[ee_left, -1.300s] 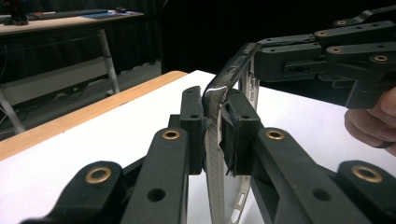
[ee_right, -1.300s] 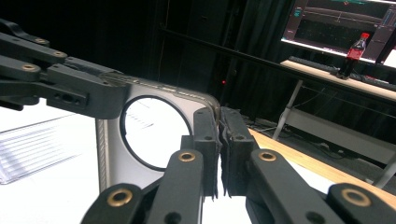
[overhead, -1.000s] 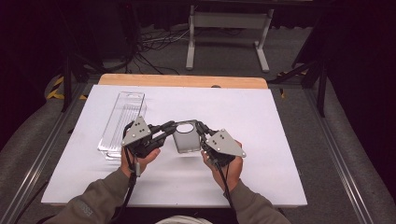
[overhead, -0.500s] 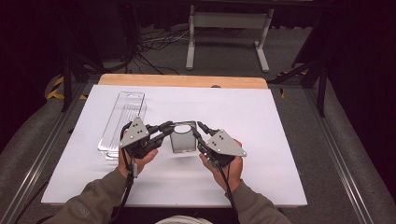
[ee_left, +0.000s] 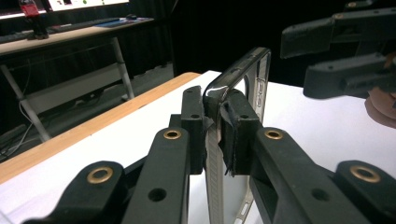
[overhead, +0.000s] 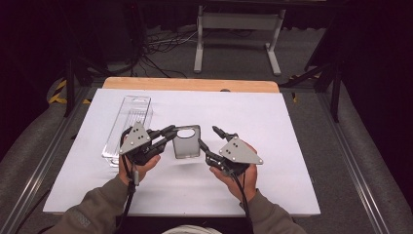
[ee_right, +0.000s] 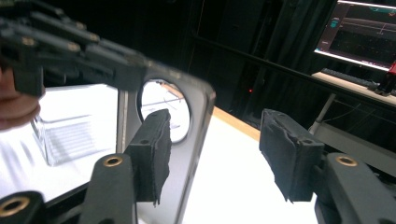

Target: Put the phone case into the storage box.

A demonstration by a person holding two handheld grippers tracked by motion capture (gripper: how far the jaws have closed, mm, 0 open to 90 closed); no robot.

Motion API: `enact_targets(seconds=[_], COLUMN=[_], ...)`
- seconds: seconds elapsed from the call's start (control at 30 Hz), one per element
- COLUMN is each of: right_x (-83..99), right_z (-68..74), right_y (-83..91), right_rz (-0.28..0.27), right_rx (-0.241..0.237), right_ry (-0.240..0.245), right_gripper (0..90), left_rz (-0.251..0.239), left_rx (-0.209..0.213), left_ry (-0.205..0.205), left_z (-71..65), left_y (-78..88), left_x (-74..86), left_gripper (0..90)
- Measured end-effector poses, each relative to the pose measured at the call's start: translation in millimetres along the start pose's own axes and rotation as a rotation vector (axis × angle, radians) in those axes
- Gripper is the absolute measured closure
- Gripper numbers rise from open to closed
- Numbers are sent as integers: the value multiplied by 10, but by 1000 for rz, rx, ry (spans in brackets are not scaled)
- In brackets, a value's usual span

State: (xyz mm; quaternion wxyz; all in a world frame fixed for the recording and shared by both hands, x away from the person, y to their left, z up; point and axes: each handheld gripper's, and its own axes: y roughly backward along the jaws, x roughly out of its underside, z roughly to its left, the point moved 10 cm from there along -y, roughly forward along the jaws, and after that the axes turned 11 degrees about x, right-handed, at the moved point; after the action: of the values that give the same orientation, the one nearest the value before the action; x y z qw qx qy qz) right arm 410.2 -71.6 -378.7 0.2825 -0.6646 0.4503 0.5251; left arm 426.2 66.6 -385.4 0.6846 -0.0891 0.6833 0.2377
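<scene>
Left gripper (overhead: 168, 132) is pinching the phone case (overhead: 187, 142) by its edge; right gripper (overhead: 210, 139) is gaping w/ nothing in it. Case looks light, bendy, prob slippery, so grab the rim.

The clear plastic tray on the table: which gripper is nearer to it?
Left. The left gripper is just beside the clear tray, holding the phone case. The right gripper is beyond the case, farther from the tray.
</scene>
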Motion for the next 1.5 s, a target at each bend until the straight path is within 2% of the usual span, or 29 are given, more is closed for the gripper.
enact_targets(seconds=[0.27,0.43,0.57,1.17,1.33,1.5], right_x=[145,208,326,623,704,811], right_z=[-5,-15,-36,-177,-222,-257], right_y=[15,45,79,291,343,390], right_rz=[39,45,72,112,130,150], right_rx=[-45,-55,-68,-67,-58,-43], right_ry=[5,20,26,42,36,50], right_gripper=[373,354,332,312,305,300], left_rz=[-13,-22,-25,-43,-53,-65], left_rx=[-17,-25,-30,-51,-58,-68], left_ry=[2,6,7,-4,-2,1], left_z=[57,82,106,176,203,230], left_y=[69,102,140,253,287,328], left_x=[-36,-57,-75,-151,-170,-198], left_gripper=[806,806,806,806,806,806])
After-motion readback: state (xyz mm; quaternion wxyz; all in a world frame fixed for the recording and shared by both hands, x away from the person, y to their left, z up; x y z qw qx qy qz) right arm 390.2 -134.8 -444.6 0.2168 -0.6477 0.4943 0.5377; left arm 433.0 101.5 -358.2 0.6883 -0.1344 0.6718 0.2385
